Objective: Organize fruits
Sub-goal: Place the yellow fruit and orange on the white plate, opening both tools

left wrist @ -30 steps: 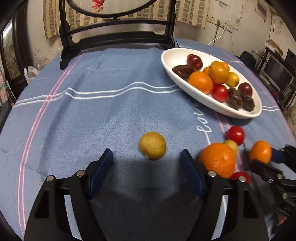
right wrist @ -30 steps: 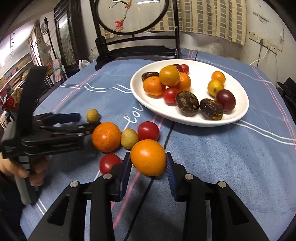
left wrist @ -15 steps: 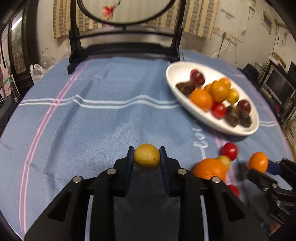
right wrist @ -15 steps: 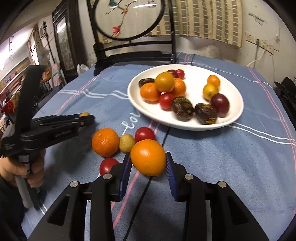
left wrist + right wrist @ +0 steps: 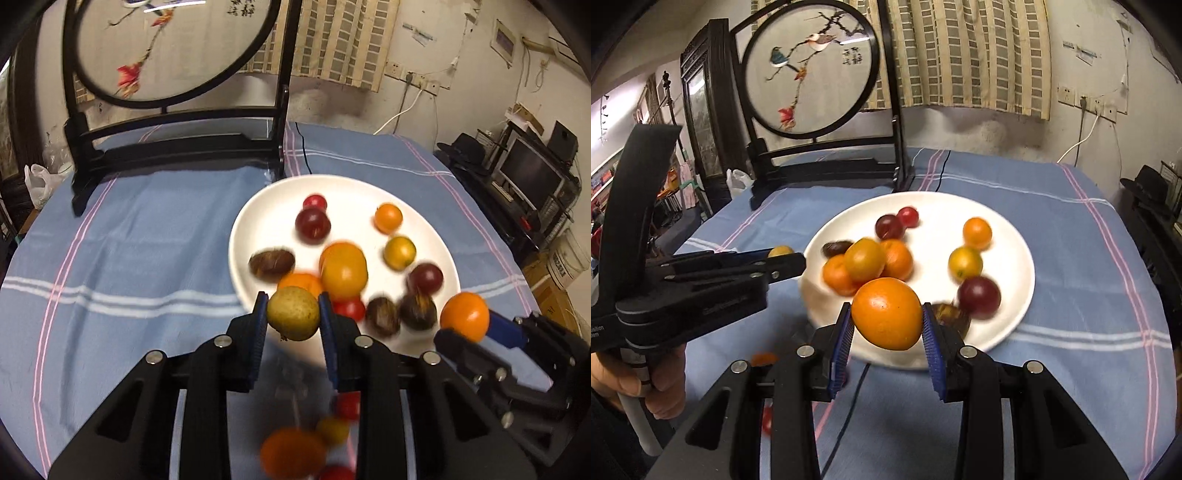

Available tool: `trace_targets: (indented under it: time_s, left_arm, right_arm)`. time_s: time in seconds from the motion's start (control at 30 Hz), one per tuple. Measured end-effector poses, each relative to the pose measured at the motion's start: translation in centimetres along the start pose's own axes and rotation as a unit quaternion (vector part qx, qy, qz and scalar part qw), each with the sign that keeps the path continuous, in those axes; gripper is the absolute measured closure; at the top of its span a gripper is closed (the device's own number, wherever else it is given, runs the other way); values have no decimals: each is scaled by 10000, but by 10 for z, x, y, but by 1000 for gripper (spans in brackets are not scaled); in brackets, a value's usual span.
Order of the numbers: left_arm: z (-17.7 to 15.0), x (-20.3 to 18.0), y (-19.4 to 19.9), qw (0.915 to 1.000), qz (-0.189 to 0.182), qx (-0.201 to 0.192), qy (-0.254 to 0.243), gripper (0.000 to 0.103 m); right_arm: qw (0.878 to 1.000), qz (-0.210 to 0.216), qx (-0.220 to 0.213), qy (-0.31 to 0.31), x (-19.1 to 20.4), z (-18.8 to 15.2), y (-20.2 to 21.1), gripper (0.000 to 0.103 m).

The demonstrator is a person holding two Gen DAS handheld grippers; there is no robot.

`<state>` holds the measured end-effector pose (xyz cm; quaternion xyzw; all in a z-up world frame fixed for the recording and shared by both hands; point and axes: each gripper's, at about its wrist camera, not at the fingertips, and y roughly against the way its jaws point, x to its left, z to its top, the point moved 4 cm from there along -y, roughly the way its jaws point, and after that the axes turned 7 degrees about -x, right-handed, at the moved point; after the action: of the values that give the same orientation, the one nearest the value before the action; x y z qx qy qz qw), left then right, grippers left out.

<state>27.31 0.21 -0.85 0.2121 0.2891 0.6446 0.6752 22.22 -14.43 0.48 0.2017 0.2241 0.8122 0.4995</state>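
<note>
Left gripper (image 5: 292, 318) clamped on yellow-green fruit (image 5: 293, 313), held above near rim of white plate (image 5: 258, 206). Right gripper (image 5: 887, 322) clamped on orange (image 5: 887, 318), also raised at plate's near edge. Loose fruits (image 5: 295, 452) lie blurred on blue tablecloth (image 5: 129, 251) below left gripper. Plate holds oranges, dark plums, tomatoes, brown fruits. Beyond plate: round embroidered screen (image 5: 812, 74) on black stand.

White plate (image 5: 1015, 236): glossy, smooth, ceramic-looking. Tablecloth (image 5: 140, 258): matt woven cloth, blue with stripes. Left gripper (image 5: 293, 325), right gripper (image 5: 888, 328): matt black plastic, blue ribbed pads, metal screws. Orange (image 5: 888, 314): glossy peel. Yellow-green fruit (image 5: 293, 314): matt, speckled skin.
</note>
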Motion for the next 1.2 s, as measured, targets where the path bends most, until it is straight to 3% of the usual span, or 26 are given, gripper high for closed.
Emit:
trace_targets:
  time_s: [0.2,0.37,0.4,0.43,0.47,0.5,0.73,0.9,1.03,1.2]
  left_arm:
    - [31,-4,-35,9999,115,15,66,77]
    - [38,-10,-57,9998,205,43,62,76]
    - [37,-11,-60,9997,214,67,73,73]
    - [37,-12,-63,9996,236,88,93,55]
    - [37,-12,-64,9995,291,75,88,36]
    - [37,-12,-63,9993,376,2,68,32]
    - [32,-6,-37,9993,363,-95,-62,31]
    - [21,4,-6,9993,340,-129,40,17]
    - [1,9,17,9996,260,-116,41,14]
    - [-32,17,45,9992,361,-148,-34,9]
  right_arm:
    - [9995,-55,229,-212,-21,6,-43,66]
    - [9991,-62,310,-296,-25,3,-62,64]
    - [9989,-36,281,-368,-27,2,-63,54]
    - [9988,-20,218,-434,-28,2,-62,43]
    - [9988,-13,160,-469,-29,2,-60,42]
    - [9987,23,88,-501,-29,3,-57,42]
    - [9989,61,133,-445,-24,3,-44,42]
    - [9990,55,180,-411,-18,-3,-30,40]
    - [9993,46,187,-331,-11,-14,-11,32]
    - [9992,112,387,-70,6,-36,7,31]
